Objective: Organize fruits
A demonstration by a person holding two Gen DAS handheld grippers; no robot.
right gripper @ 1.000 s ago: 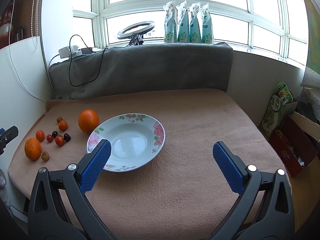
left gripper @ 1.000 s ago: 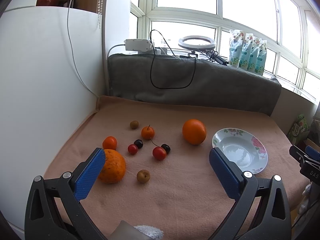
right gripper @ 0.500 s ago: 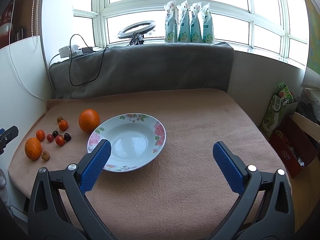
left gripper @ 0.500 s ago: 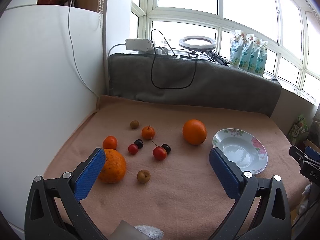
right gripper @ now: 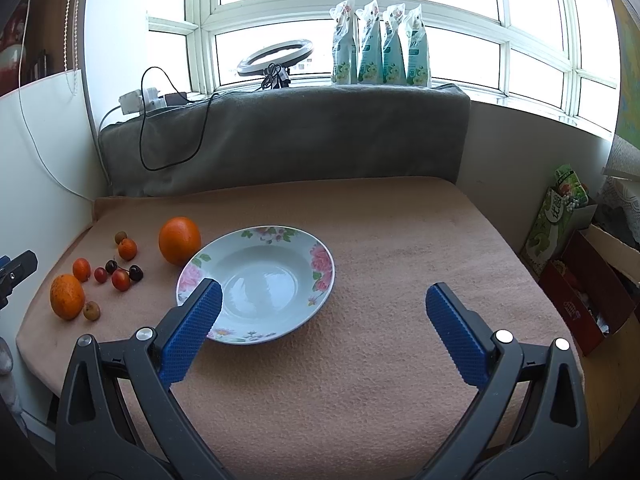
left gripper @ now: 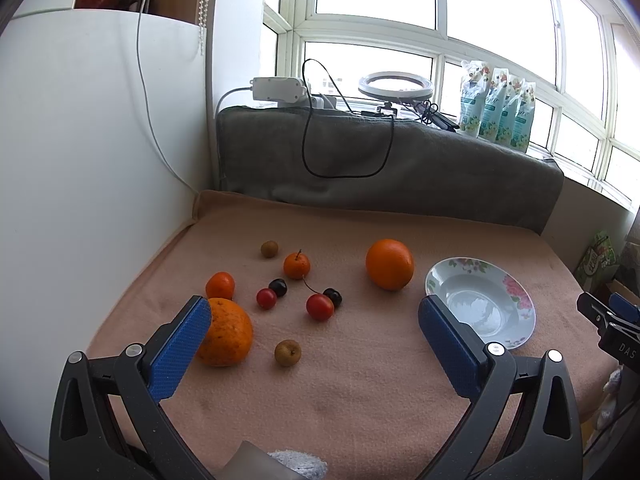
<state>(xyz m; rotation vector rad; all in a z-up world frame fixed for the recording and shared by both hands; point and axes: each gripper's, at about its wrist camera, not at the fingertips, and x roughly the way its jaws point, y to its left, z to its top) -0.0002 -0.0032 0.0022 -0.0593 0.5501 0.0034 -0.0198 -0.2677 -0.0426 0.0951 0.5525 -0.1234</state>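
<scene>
**Loose fruit on the blanket, floral plate bare, both grippers spread wide**

The fruit lies scattered on the left part of the peach-pink blanket-covered worktop [left gripper: 360, 392]. A large smooth orange [left gripper: 389, 264] sits just left of the white shallow plate with pink flower rim [right gripper: 320, 276], close to its edge but not in it; the plate holds nothing. Further left are a small tangerine with a stem [left gripper: 297, 265], a small brown round fruit [left gripper: 269, 249] behind it, and another small tangerine [left gripper: 220, 285] at the group's left side. Between them lie a small red cherry [left gripper: 266, 298] touching a dark cherry [left gripper: 278, 287], and a larger red cherry [left gripper: 320, 307] beside a second dark cherry [left gripper: 333, 297]. Nearest the camera are a big speckled orange [left gripper: 228, 334] and a brownish small fruit [left gripper: 287, 352].

The left gripper [left gripper: 314, 338] hovers before the fruit, its blue-padded fingers [left gripper: 180, 350] spread apart and empty; the left pad overlaps the speckled orange in view. The right gripper [right gripper: 320, 330] hangs near the plate's front edge, fingers likewise wide and holding nothing.

Behind the worktop a grey blanket-draped backrest [right gripper: 280, 140] carries a black cable [left gripper: 340, 160]; a white ring light [right gripper: 275, 56] and four teal pouches [right gripper: 380, 48] stand on the windowsill.
</scene>
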